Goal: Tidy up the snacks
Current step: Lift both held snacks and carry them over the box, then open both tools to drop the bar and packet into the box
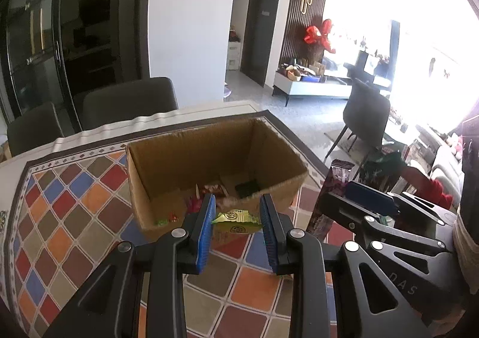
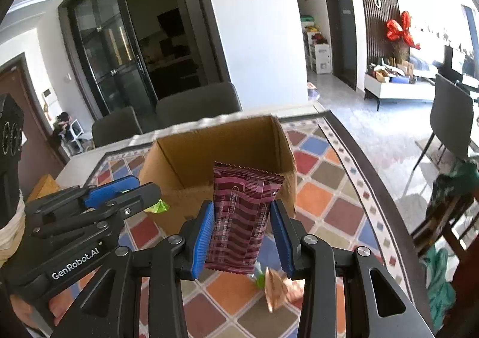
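Cardboard box [image 1: 215, 164] near the tabletop's far edge already holds several snacks. Left tongs [image 1: 238, 218] grip a green packet [image 1: 236, 218], right tongs [image 2: 242, 233] a maroon wrapper [image 2: 239, 218]; a tan packet [image 2: 278, 287] remains outside.

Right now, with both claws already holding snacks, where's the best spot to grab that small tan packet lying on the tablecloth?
Judging from the right wrist view, the tan packet lies flat on the tablecloth, just below the right claw and beside a green scrap. Come straight down from above and pinch across its narrow width near the middle. Its crumpled, raised edges probably give the pads something to catch.
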